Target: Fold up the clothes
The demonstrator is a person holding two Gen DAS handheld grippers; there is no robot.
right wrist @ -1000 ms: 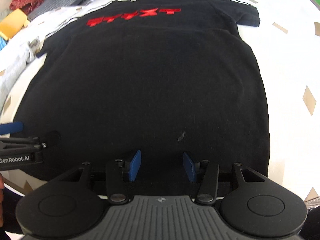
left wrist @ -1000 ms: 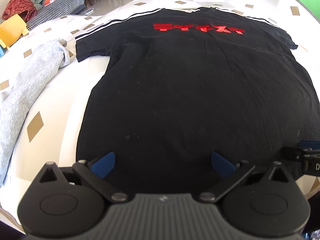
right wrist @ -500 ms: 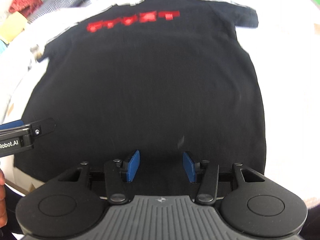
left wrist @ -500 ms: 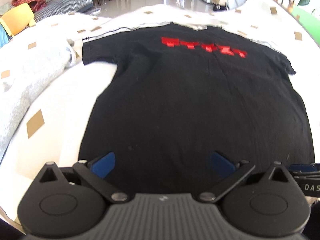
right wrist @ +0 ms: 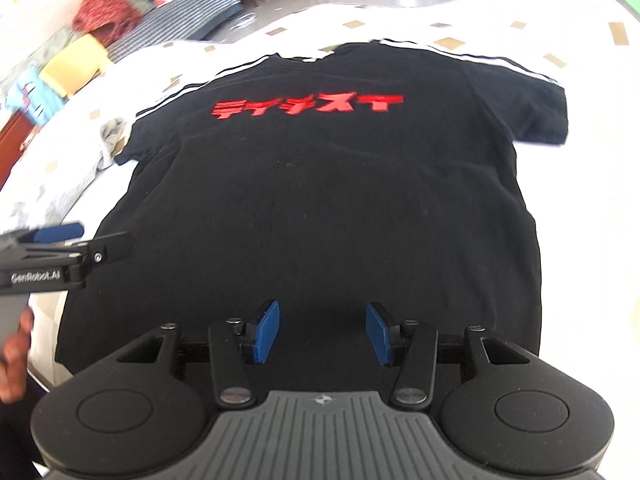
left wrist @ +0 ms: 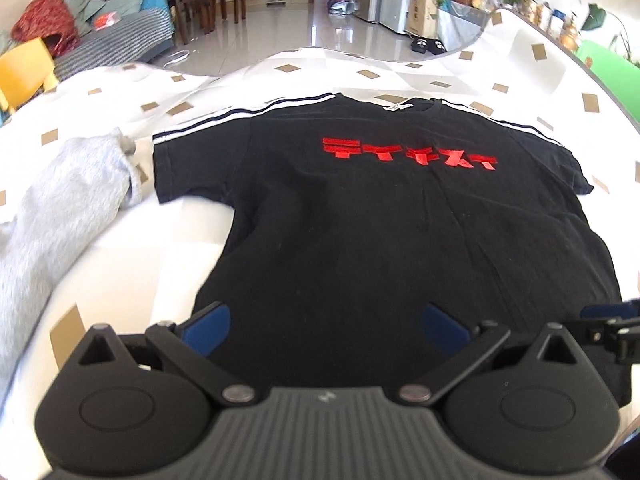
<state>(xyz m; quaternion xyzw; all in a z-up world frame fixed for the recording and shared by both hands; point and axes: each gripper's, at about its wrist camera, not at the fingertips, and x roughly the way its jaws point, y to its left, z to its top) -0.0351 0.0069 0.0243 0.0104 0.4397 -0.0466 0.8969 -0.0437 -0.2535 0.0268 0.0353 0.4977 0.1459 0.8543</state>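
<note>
Now looking forward along both tools at a black T-shirt [left wrist: 360, 240] that is lying spread flat, front up, on a white patterned cloth [left wrist: 140, 248]. Showing no fold anywhere in either view. Running its long axis straight away from the grippers: hem nearest, almost under the fingers, red lettering [left wrist: 408, 154] and collar farthest. Spreading the sleeves out to either side at the far end, the left sleeve [left wrist: 192, 160] nearly touching a grey garment [left wrist: 60, 200] off to the left gripper's left.

Holding the left gripper [left wrist: 324, 314] over the hem's left part, jaws standing wide apart and gripping nothing, its left finger reaching about as far out as the shirt's left edge. Holding the right gripper [right wrist: 323, 312] over the hem further to the right, jaws parted more narrowly and also empty, with black fabric running on well to its right. Hovering side by side, each one showing at the edge of the other's view, both pointing level along the shirt; a hand [right wrist: 16, 360] is showing behind the left tool.

Judging by this, sitting equally near the hem with both, so either a lengthwise fold from the hem or a sideways fold of each sleeve by the gripper on its side is looking within reach; not settling which from these views.
</note>
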